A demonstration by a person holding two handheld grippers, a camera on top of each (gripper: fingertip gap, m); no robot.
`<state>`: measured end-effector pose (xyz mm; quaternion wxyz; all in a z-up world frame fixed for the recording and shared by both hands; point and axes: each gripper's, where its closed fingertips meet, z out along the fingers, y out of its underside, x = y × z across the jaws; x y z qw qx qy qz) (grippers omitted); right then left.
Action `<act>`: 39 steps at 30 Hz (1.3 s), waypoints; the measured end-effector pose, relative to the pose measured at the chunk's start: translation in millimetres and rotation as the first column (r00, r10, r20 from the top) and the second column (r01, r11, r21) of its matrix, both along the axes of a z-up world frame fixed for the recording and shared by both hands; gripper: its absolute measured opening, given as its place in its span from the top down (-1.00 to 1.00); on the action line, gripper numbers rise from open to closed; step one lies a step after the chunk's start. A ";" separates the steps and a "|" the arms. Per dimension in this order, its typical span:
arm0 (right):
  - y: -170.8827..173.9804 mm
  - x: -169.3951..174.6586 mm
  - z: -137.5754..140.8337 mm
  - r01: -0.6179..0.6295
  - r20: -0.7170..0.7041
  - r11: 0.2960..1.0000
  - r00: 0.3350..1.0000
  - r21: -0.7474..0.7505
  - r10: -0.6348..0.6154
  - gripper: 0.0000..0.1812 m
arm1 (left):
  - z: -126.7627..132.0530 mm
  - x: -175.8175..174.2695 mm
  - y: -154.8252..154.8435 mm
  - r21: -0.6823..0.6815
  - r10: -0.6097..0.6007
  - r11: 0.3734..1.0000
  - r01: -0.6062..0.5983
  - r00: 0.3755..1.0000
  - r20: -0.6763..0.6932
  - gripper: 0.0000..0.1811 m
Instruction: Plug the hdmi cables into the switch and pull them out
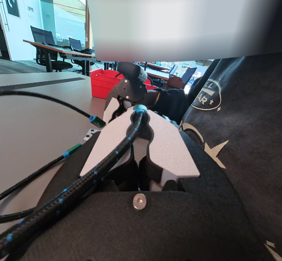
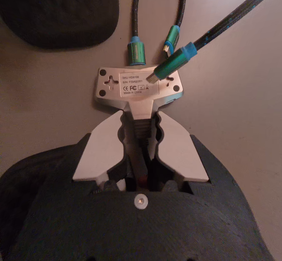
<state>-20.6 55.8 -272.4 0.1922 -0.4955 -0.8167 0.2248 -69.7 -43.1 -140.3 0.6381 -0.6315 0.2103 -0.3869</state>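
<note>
My right claw (image 2: pixel 140 115) grips the light, rigid silver metal switch (image 2: pixel 139 84) by its neck; my left claw (image 1: pixel 139 116) pinches the stiff braided black cable (image 1: pixel 94 172) behind its plug.

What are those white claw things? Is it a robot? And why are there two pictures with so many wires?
It is not a robot. A person holds two hand tools called grippers, and each has a small camera looking along its white jaws. One picture comes from the left gripper and the other from the right gripper.

The left gripper's jaws are shut on a black braided cable. Its green plug hangs just over the silver switch. The right gripper's jaws pinch the switch's narrow end to steady it over the grey table.

A second plug already sits in the switch. A third plug lies loose beside it. A red bin stands farther back.
</note>
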 end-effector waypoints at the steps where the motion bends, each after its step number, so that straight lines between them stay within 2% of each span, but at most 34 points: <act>1: 1.4 1.3 0.8 -0.017 -0.003 1.000 1.000 0.016 0.017 0.58 | 2.2 -1.6 -1.2 0.016 0.009 1.000 -0.009 1.000 0.005 0.89; 6: 13.1 18.7 22.7 -0.031 -0.077 0.999 0.996 0.037 0.034 0.58 | 15.8 -12.5 -7.5 0.115 0.070 0.991 -0.073 0.997 0.031 0.89; 12: 17.1 43.3 78.8 -0.065 -0.317 0.997 0.947 -0.050 0.046 0.59 | 27.8 -25.5 -12.4 0.221 0.140 0.964 -0.150 0.988 0.063 0.89; 15: 16.5 52.3 104.9 -0.101 -0.440 0.986 0.898 -0.132 0.033 0.59 | 24.3 -29.1 -11.0 0.217 0.150 0.963 -0.161 0.987 0.064 0.89; 18: 4.7 56.3 118.1 -0.175 -0.500 0.966 0.864 -0.188 0.059 0.59 | 9.7 -33.6 1.4 0.134 0.201 0.970 -0.203 0.979 0.027 0.89; 20: -9.0 54.9 116.8 -0.230 -0.490 0.950 0.866 -0.213 0.100 0.59 | 1.2 -31.6 8.8 0.085 0.209 0.975 -0.207 0.978 -0.021 0.89; 23: -27.0 46.8 102.6 -0.274 -0.422 0.932 0.893 -0.237 0.155 0.59 | -6.0 -20.1 13.5 0.054 0.149 0.988 -0.144 0.984 -0.100 0.89; 26: -44.2 38.0 93.2 -0.329 -0.398 0.894 0.897 -0.304 0.195 0.59 | -7.7 -10.8 16.3 0.034 0.088 0.996 -0.084 0.989 -0.119 0.89; 30: -48.5 29.6 85.0 -0.320 -0.369 0.882 0.910 -0.345 0.186 0.60 | -8.8 -0.8 20.2 0.017 0.038 0.999 -0.036 0.992 -0.120 0.90; 35: -47.4 26.4 82.5 -0.290 -0.364 0.864 0.921 -0.412 0.136 0.60 | -16.4 6.0 25.3 0.012 0.044 0.999 -0.042 0.980 -0.195 0.89; 39: -47.2 25.5 81.4 -0.283 -0.357 0.862 0.925 -0.420 0.130 0.60 | -14.7 6.8 25.6 0.022 0.041 0.999 -0.037 0.981 -0.188 0.89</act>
